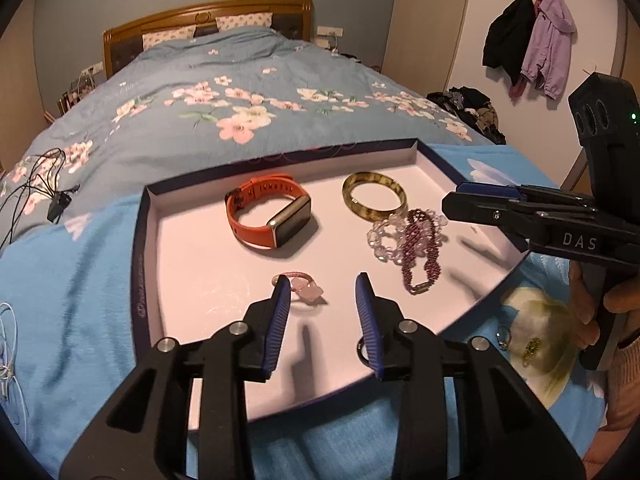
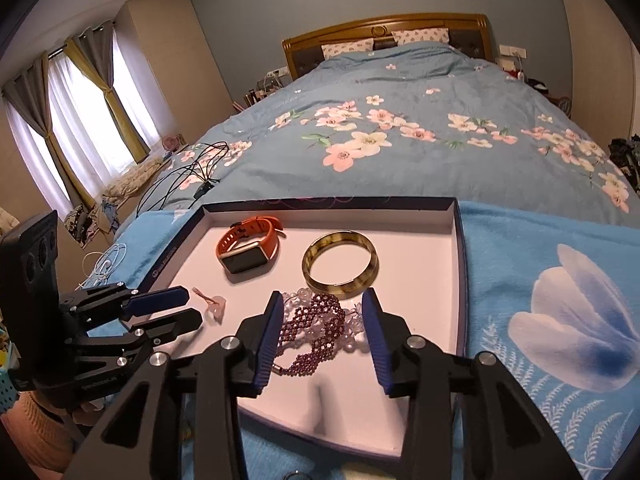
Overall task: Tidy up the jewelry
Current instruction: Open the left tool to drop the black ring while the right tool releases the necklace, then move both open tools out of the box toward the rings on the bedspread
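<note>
A shallow tray [image 1: 152,240] lies on a blue towel [image 1: 80,280] on the bed [image 1: 200,92]. In it, the orange watch [image 1: 268,216] sits at 12 o'clock of centre, the bangle [image 1: 374,196] at 2 o'clock, and the purple bracelet [image 1: 420,252] lies across the clear bead bracelet [image 1: 380,240] at 3 o'clock. The pink hair tie [image 1: 304,290] lies at 6 o'clock. The left gripper [image 1: 324,312] hovers above the tray's near part, jaws wide apart and empty, its left finger in front of the hair tie. The right gripper [image 2: 324,332] hovers over the purple bracelet, jaws wide and holding nothing.
</note>
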`<state>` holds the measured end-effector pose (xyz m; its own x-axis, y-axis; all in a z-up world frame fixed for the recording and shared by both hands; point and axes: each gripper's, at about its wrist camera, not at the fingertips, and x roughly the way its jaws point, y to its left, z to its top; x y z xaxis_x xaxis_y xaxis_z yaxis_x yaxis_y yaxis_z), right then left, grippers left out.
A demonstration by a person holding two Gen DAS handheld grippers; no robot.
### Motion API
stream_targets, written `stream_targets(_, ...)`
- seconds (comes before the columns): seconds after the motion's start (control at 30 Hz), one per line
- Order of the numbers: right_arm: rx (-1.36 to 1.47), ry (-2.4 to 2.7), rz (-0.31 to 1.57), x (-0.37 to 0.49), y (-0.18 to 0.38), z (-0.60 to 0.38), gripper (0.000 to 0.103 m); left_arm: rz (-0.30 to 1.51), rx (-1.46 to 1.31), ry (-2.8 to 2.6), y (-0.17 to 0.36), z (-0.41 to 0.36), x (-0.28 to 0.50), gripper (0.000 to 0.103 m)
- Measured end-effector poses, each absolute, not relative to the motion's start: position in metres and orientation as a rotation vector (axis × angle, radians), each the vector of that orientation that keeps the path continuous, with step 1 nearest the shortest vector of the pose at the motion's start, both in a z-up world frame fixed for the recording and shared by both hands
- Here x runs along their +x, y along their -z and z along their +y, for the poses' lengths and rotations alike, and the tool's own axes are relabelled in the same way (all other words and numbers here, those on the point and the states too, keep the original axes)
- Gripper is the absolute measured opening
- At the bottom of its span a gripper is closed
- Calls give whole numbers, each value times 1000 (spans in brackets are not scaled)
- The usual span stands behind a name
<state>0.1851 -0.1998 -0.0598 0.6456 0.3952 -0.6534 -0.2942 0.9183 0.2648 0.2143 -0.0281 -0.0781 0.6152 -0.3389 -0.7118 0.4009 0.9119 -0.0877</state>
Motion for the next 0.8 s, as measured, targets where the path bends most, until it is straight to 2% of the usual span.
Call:
stream_targets(0.1, 136, -401, 769, 178, 57, -201, 39, 780, 88, 420, 72, -28, 207, 42)
stream_targets(0.17, 128, -404, 766, 173, 56, -201, 40, 768, 90, 414, 68, -27, 202, 43)
stream_targets(0.23, 122, -401, 758, 168, 54, -202, 44, 758, 80, 415, 65, -24, 197, 50)
stream_targets(0.33, 117, -406, 742, 159, 49, -202, 49, 734, 66, 407, 58, -18, 188, 54)
stream_targets(0.43, 108, -413, 724, 147, 44, -203, 49, 710, 52, 398, 51, -8, 176, 63)
stream_targets(0.8, 61, -452, 730, 100, 48, -208, 49, 697, 72, 431, 52, 9, 124, 64)
